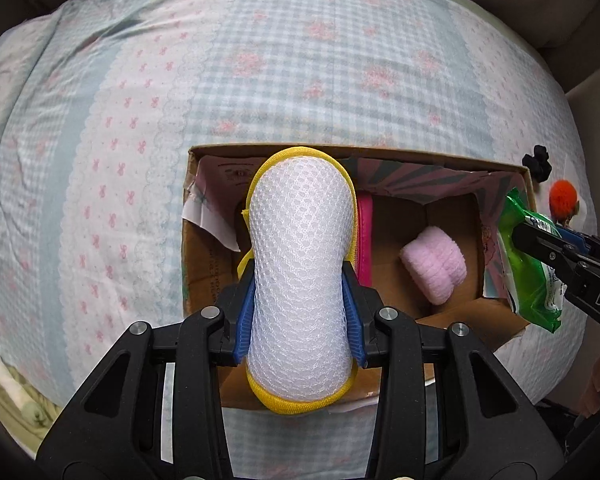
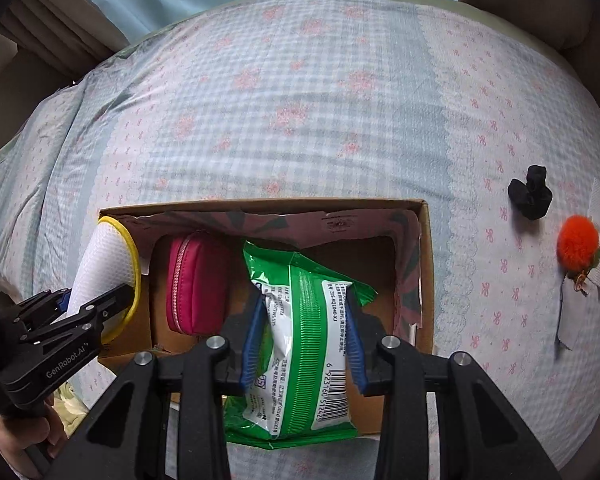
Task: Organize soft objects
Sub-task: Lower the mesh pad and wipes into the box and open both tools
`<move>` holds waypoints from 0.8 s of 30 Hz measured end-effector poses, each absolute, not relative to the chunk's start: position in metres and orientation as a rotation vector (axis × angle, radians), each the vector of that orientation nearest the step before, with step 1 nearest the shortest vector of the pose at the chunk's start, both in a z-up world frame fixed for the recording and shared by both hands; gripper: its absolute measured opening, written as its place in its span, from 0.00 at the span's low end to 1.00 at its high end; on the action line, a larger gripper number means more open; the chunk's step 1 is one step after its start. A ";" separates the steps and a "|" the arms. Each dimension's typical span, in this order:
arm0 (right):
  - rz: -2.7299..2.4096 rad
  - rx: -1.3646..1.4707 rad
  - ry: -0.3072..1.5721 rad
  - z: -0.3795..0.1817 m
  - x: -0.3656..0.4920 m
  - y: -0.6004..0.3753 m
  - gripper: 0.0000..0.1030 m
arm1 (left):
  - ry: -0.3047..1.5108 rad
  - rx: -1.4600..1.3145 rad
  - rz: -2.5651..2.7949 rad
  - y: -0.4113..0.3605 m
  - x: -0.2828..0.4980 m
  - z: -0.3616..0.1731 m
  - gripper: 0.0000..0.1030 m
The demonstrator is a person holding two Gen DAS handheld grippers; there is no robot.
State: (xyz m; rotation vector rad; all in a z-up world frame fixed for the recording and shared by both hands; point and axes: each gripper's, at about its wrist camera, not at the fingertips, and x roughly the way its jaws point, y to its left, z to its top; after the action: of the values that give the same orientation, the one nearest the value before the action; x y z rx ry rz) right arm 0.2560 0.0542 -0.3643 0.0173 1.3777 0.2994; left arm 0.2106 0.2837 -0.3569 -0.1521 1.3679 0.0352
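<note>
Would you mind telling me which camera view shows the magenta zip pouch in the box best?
The right wrist view: the magenta zip pouch shows almost whole, zipper included, inside the cardboard box. In the left wrist view only a thin strip peeks out behind the white mesh bag.

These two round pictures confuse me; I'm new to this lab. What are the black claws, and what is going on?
Each picture comes from a camera on a hand-held claw, looking along its fingers. A person holds one in each hand. The left claw grips a white mesh pouch with yellow trim; the right claw grips a green wipes pack. Both hang over a cardboard box on a patterned bedspread. Inside the box lie a magenta zip pouch and a pink fluffy roll. An orange pom-pom and a small black item lie beside the box.
</note>
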 end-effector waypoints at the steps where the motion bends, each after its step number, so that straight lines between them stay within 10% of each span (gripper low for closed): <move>1: 0.300 0.018 1.391 -0.370 0.257 0.054 0.33 | 1.382 -0.139 0.037 0.283 0.212 -0.363 0.33; 6: 0.296 0.006 1.420 -0.385 0.263 0.056 0.33 | 1.420 -0.107 0.032 0.283 0.215 -0.375 0.35; 8: 0.301 0.021 1.446 -0.391 0.266 0.056 0.37 | 1.415 -0.108 -0.006 0.278 0.215 -0.374 0.75; 10: 0.319 0.060 1.460 -0.396 0.268 0.057 0.61 | 1.398 -0.111 -0.032 0.273 0.213 -0.371 1.00; 13: 0.321 0.097 1.416 -0.392 0.267 0.055 1.00 | 1.375 -0.096 -0.035 0.267 0.209 -0.365 1.00; 24: 0.314 0.112 1.379 -0.376 0.256 0.053 0.99 | 1.391 -0.047 -0.074 0.255 0.190 -0.360 1.00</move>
State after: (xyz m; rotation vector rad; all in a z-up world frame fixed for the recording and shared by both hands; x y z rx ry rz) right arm 0.2555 0.0533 -0.3761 0.1116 1.3786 0.3143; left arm 0.1903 0.2555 -0.3604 -0.0469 1.3913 -0.0744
